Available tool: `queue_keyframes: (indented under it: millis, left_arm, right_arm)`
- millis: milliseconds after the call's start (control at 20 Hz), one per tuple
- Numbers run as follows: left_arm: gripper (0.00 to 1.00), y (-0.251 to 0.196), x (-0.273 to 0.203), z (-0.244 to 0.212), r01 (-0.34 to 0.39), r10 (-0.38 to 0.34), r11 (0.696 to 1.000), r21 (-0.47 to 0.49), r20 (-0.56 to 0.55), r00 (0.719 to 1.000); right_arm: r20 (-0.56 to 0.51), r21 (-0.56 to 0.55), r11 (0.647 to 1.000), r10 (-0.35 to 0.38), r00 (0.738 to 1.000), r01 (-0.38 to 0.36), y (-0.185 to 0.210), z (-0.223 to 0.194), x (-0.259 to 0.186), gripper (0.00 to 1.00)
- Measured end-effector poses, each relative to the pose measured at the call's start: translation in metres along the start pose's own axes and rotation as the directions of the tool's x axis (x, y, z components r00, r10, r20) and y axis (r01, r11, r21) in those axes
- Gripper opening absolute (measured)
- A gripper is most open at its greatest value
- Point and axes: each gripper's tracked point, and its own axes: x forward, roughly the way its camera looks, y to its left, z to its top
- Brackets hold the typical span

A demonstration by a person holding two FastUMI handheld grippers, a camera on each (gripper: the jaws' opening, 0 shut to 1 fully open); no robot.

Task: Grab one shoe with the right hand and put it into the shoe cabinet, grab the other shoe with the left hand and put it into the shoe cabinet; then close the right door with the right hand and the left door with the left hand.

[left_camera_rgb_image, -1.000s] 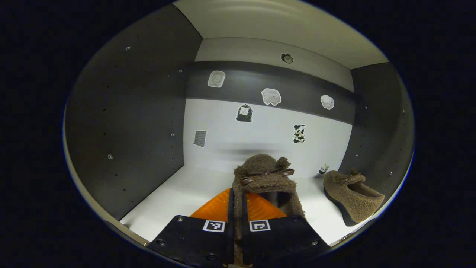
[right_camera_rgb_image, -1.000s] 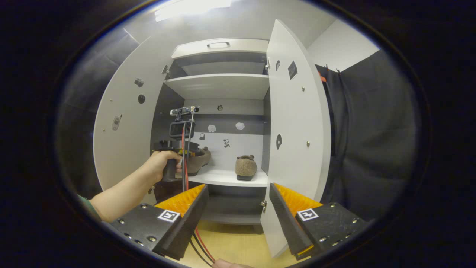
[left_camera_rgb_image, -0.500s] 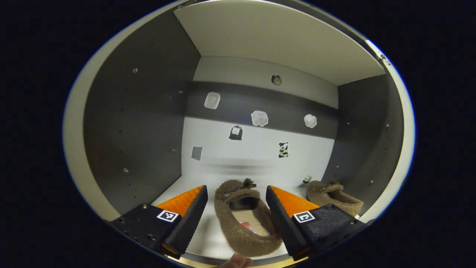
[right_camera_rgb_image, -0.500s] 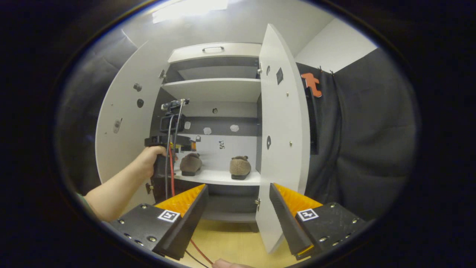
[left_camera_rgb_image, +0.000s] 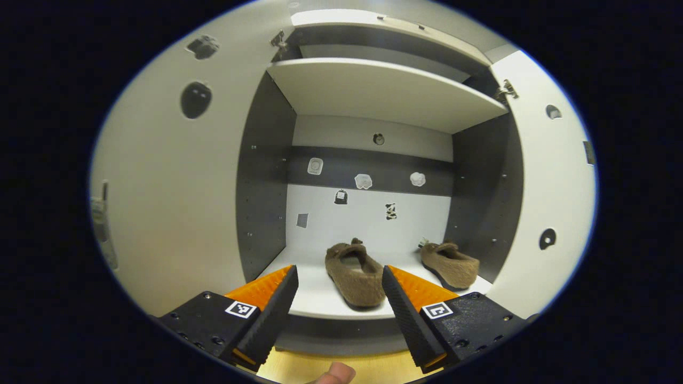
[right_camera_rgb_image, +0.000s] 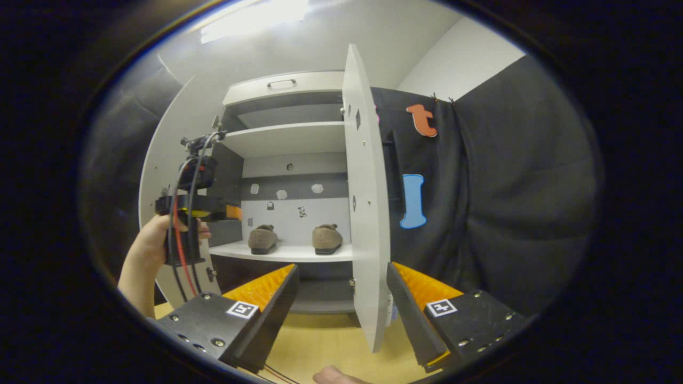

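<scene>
Two brown fuzzy shoes stand side by side on the white shelf [left_camera_rgb_image: 315, 301] of the open cabinet, one [left_camera_rgb_image: 353, 274] near the middle and the other [left_camera_rgb_image: 451, 264] by the right wall. My left gripper [left_camera_rgb_image: 339, 269] is open in front of the shelf, apart from both shoes. In the right gripper view the same shoes [right_camera_rgb_image: 262, 238] [right_camera_rgb_image: 326, 238] sit farther off. My right gripper [right_camera_rgb_image: 341, 266] is open and holds nothing; the right door's edge [right_camera_rgb_image: 365, 213] stands just ahead of it. A hand [right_camera_rgb_image: 155, 240] holds the left gripper [right_camera_rgb_image: 229, 212] by the left door [right_camera_rgb_image: 187, 117].
Both white doors [left_camera_rgb_image: 176, 202] [left_camera_rgb_image: 544, 202] stand wide open. An upper shelf [left_camera_rgb_image: 373, 90] spans the cabinet, with a handled drawer front [right_camera_rgb_image: 283, 88] above it. Black cloth [right_camera_rgb_image: 507, 202] hangs right of the cabinet. Wooden floor [right_camera_rgb_image: 320, 346] lies below.
My left gripper opened, let go of the shoe on the shelf and drew back out of the cabinet. The right gripper view swung right, so the right door now shows edge-on.
</scene>
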Motion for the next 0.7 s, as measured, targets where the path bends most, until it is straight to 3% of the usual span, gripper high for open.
queue_keyframes:
  millis: [250,300,350,450,600,650,700]
  left_arm:
    - [0.96,0.002,-0.089,-0.006,0.045,-0.047,0.998,0.053,0.047,0.998]
    - [1.0,0.001,-0.106,-0.01,0.057,-0.059,0.997,0.062,0.046,0.997]
    - [0.96,0.0,-0.123,-0.012,0.073,-0.076,0.995,0.062,0.047,0.996]
    - [0.93,0.0,-0.154,-0.018,0.096,-0.098,0.994,0.047,0.054,0.994]
    - [1.0,0.008,-0.194,-0.04,0.096,-0.097,0.995,0.018,0.06,0.993]
    - [0.93,0.006,-0.203,-0.048,0.113,-0.114,0.993,0.011,0.056,0.992]
    - [0.96,0.004,-0.213,-0.051,0.13,-0.13,0.991,0.005,0.064,0.989]
  right_arm:
    - [0.02,-0.025,0.999,-0.031,0.999,0.031,-0.02,0.005,-0.031,0.98]
    - [0.026,-0.037,0.999,-0.035,0.999,0.036,-0.026,0.01,-0.034,0.98]
    - [0.029,-0.052,0.998,-0.043,0.999,0.044,-0.035,0.015,-0.036,0.98]
    - [0.034,-0.085,0.994,-0.071,0.997,0.074,-0.059,0.023,-0.039,0.99]
    - [0.058,-0.11,0.99,-0.087,0.995,0.093,-0.099,0.037,-0.042,0.98]
    - [0.043,-0.113,0.989,-0.088,0.995,0.092,-0.114,0.037,-0.04,0.98]
    - [0.022,-0.109,0.99,-0.083,0.996,0.085,-0.129,0.038,-0.035,0.98]
